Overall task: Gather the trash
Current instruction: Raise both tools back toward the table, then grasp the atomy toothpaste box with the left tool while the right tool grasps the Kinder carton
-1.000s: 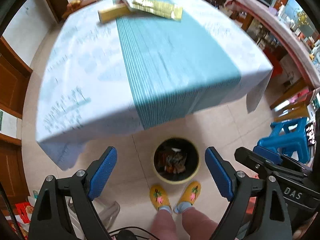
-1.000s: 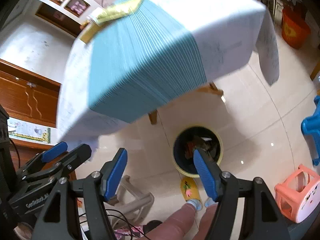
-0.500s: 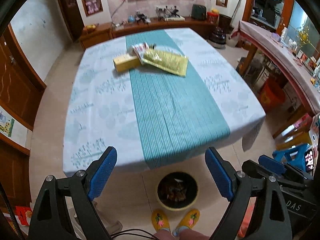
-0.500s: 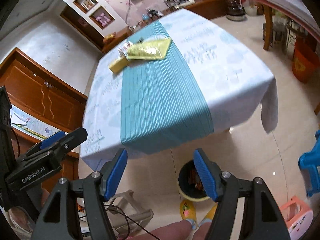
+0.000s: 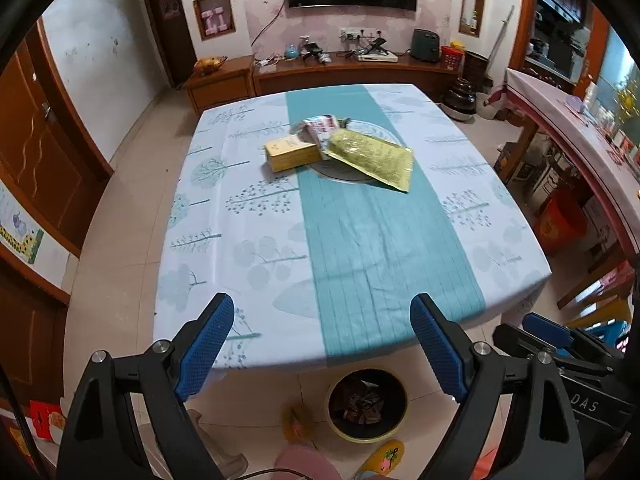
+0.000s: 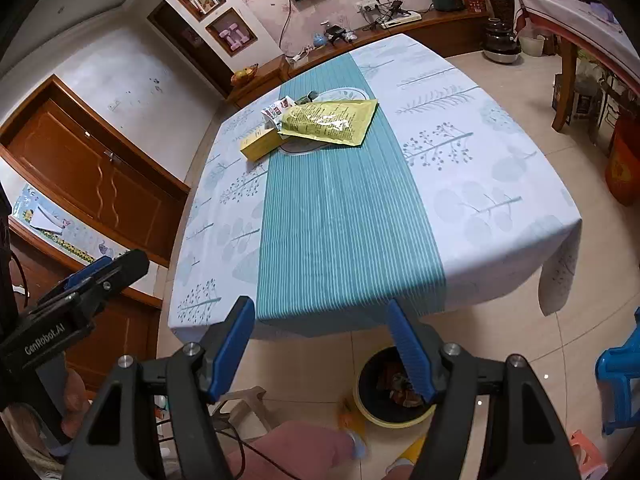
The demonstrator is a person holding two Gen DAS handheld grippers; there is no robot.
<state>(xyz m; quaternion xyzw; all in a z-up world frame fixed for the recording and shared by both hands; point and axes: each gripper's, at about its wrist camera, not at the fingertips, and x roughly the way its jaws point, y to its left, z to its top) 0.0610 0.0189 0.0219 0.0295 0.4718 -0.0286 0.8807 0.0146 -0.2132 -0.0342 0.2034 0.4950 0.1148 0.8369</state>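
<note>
Your left tool (image 5: 322, 344) and right tool (image 6: 320, 344) both gape wide, holding nothing. Bin (image 5: 366, 404) sits on the floor just below the desk (image 5: 224, 216) near edge; yellow pouch (image 5: 374, 156), box (image 5: 292, 153) and wrapper (image 5: 320, 126) lie on its far half.

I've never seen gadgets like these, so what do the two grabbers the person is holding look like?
Both are black, angular frames with silver bolts. The left gripper and right gripper each carry two blue, textured fingers. White lettering marks their sides, and a thin black cable trails below. The person wears yellow slippers.
</note>
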